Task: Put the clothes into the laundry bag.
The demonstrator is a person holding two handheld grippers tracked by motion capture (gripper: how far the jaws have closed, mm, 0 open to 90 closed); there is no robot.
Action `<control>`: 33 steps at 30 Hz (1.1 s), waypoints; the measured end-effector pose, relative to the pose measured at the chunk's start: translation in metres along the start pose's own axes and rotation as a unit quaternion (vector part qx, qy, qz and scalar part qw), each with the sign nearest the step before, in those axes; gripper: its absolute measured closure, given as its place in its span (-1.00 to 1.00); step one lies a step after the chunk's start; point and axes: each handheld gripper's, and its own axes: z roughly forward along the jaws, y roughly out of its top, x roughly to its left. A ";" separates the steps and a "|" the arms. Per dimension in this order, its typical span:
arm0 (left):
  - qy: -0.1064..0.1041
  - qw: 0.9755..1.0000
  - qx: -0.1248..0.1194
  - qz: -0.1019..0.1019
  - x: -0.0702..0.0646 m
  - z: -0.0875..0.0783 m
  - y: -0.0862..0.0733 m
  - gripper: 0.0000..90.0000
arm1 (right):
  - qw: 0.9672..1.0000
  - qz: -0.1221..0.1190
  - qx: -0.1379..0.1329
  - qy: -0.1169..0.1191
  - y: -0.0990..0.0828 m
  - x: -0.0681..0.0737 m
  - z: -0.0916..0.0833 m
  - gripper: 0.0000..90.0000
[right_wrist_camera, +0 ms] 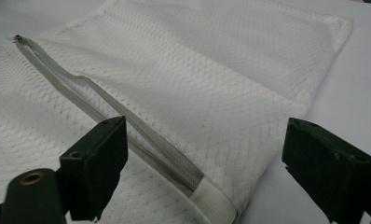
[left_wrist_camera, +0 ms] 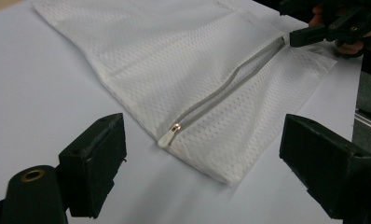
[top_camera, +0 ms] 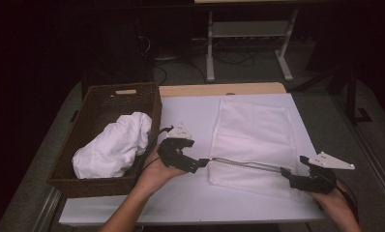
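mesh bag (top_camera: 252,140) flat on table | left hand-held gripper (left_wrist_camera: 202,154) released | right hand-held gripper (right_wrist_camera: 204,161) released - zipper end between jaws

I am seeing no lettering, label, brand mark, number or sign that I can read in any of my views.
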 end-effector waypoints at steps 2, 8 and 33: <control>0.001 1.000 0.003 0.002 0.002 -0.002 0.003 -0.70 | 1.000 0.000 -0.001 -0.001 0.000 0.000 0.000 -0.69; 0.000 1.000 0.007 0.014 0.007 -0.012 0.010 -0.72 | 1.000 0.002 -0.004 0.000 0.000 0.000 -0.001 -0.69; 0.014 1.000 0.001 0.005 0.047 -0.062 0.000 -0.73 | 1.000 0.006 -0.009 0.002 0.001 -0.001 -0.002 -0.69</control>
